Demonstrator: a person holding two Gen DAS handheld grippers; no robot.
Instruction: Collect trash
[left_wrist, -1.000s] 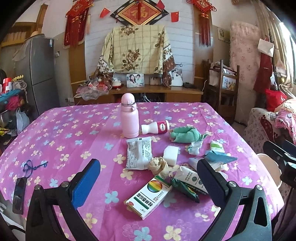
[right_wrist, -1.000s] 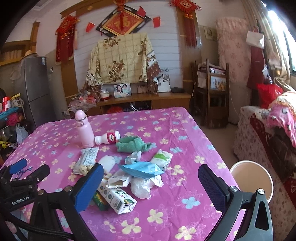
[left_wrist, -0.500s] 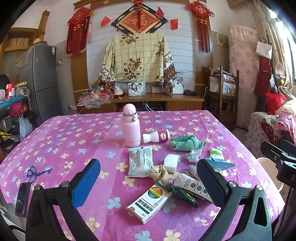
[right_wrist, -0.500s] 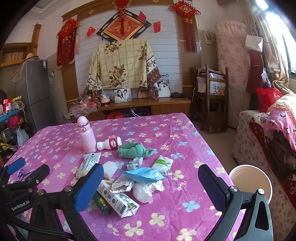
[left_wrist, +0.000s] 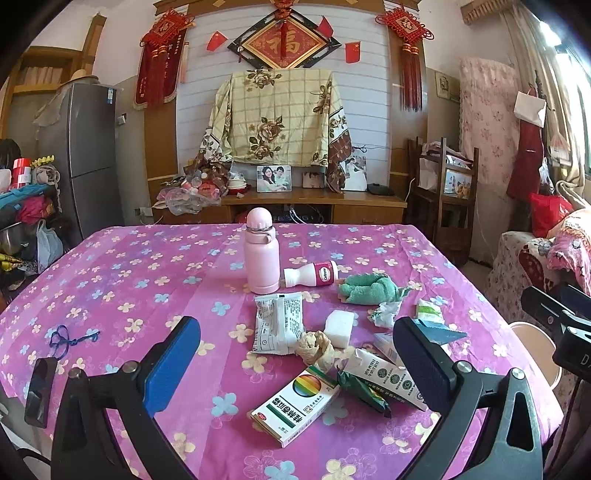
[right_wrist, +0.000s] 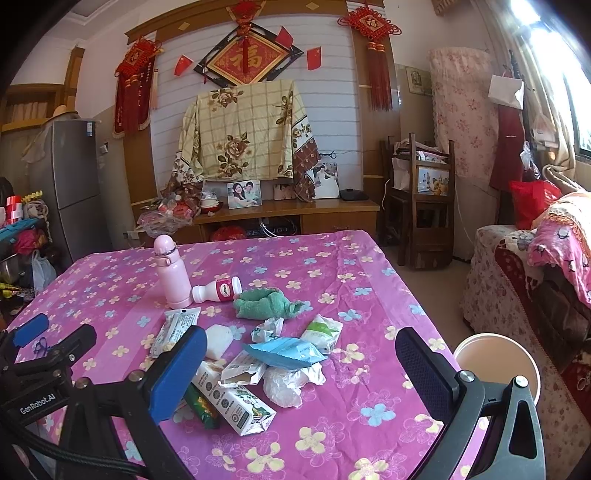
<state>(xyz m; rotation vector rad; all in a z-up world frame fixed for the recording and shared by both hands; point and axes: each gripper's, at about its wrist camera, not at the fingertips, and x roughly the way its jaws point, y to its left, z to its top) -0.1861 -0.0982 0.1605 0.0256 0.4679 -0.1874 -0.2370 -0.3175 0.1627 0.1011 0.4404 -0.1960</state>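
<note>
trash pile untouched, both grippers wide and empty

the left gripper (left_wrist: 295, 363) hangs above the near edge of the table (left_wrist: 122, 273) with its jaws spread wide, holding nothing. the right gripper (right_wrist: 301, 363) is just as wide and empty, further right. the trash sits in a loose heap on the near right of the cloth: a rainbow-printed box (left_wrist: 295, 406), a milk carton (right_wrist: 236, 398), a blue wrapper (right_wrist: 284, 352), a crumpled brown paper (left_wrist: 316, 347), a white packet (left_wrist: 279, 321) and clear plastic (right_wrist: 286, 382). the round bin (right_wrist: 496, 363) stands on the floor off the table's right edge.

the pieces overlap, so a closing grip could likely drag a neighbour along or flick the light wrappers off the table. the pink bottle (left_wrist: 260, 254), the small white bottle (left_wrist: 312, 273) lying beside it and the green cloth (left_wrist: 369, 288) sit just beyond the heap and could be swept up by mistake.

the bin is half hidden behind the right finger; its depth cannot be judged. the dark green pack (left_wrist: 364, 393) is partly under the carton.
</note>
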